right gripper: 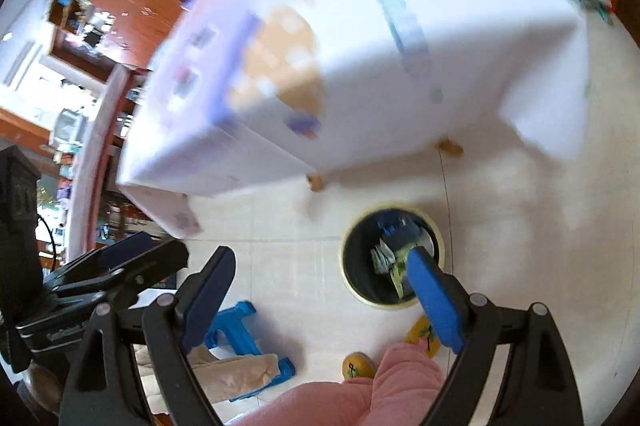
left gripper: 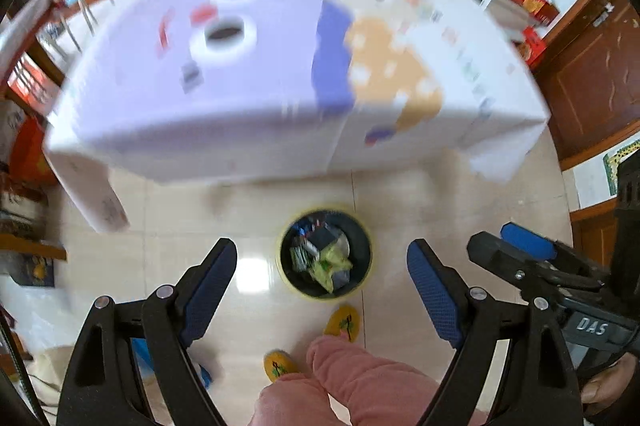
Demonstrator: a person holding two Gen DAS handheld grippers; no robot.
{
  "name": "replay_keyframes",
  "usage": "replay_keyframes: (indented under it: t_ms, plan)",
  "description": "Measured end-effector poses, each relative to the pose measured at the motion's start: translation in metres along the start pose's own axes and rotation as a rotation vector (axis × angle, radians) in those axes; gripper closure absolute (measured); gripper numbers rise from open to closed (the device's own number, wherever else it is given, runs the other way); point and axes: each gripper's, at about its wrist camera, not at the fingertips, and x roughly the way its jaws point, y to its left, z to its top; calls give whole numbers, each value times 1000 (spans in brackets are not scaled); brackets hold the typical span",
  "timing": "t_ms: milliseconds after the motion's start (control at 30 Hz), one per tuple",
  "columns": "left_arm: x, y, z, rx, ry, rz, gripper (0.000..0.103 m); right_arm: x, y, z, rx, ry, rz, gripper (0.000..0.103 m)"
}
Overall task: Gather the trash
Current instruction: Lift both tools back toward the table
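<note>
Both the left gripper (left gripper: 322, 290) and the right gripper (right gripper: 324, 292) are wide open and empty, above the trash bin (left gripper: 325, 256); the tabletop (left gripper: 280, 74) lies farther ahead.

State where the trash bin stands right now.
The trash bin stands on the tiled floor in front of the table, between the open left gripper's fingers in its view.

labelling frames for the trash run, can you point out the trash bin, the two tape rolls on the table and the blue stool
trash bin (left gripper: 362, 286): left wrist view, yellow rim at lower right.
tape rolls (left gripper: 244, 40): left wrist view, white side of the nearer roll.
blue stool (right gripper: 234, 326): right wrist view, its blue leg.
</note>
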Motion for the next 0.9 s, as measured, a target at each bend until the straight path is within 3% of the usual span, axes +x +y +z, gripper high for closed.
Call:
replay_keyframes:
  t_ms: [233, 433, 667, 900]
  plan:
    - [-80, -18, 47, 71, -187, 20, 17, -73, 43, 46, -154, -156, -18, 15]
    - [-119, -25, 88, 100, -294, 5, 17, -98, 63, 81, -209, -219, -35, 15]
    - [-121, -23, 146, 130, -359, -15, 17, -108, 68, 127, -194, -320, -93, 17]
    - [-88, -16, 225, 239, -336, -18, 17, -86, 66, 189, -105, -363, -154, 42]
